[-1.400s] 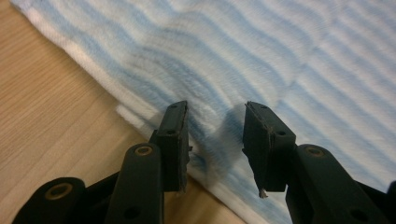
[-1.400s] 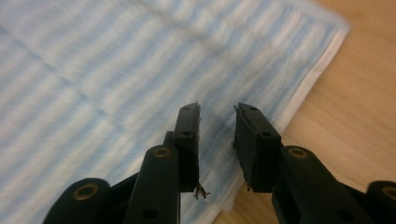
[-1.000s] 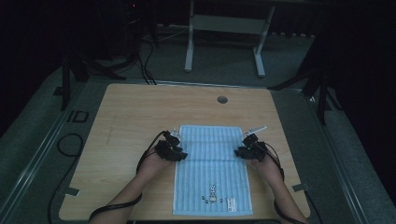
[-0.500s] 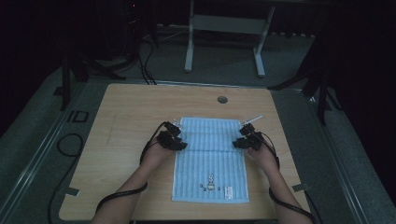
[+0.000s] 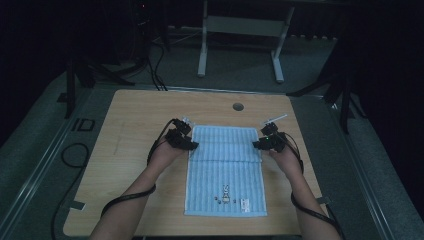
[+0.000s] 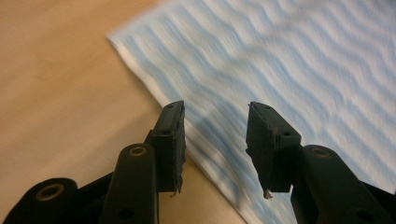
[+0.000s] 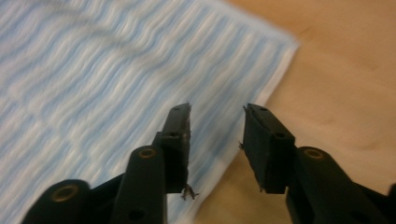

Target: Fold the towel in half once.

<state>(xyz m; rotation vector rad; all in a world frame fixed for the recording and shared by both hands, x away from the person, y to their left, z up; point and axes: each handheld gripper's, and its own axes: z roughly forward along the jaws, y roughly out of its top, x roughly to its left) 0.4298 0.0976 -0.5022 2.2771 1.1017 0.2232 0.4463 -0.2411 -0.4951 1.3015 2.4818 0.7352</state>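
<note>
A light blue striped towel point(image 5: 226, 170) lies spread flat on the wooden table point(image 5: 135, 125), long way toward the person, its far edge across the middle of the tabletop and its near edge close to the person's side. Near that end there is a small printed figure point(image 5: 226, 190) and a little white label point(image 5: 244, 202). The left gripper point(image 5: 183, 141) sits at the towel's far left corner, the hand behind it resting low over the wood, and the right gripper point(image 5: 266, 142) mirrors it at the far right corner. From the left gripper view the left gripper point(image 6: 215, 140) has just been opening: its two black pads stand apart with a clear gap, nothing pinched between them, and the towel's left edge point(image 6: 154, 88) runs on the table beneath that gap. Same story in the right gripper view: the right gripper point(image 7: 215, 142) has just been opening too, its pads parted and empty, a few fibres clinging to their tips, with the towel's corner point(image 7: 285, 44) lying flat just ahead and bare wood off to the side. Cables trail from both grippers back along the forearms, and a small round hole point(image 5: 238, 106) sits in the tabletop beyond the towel.
</note>
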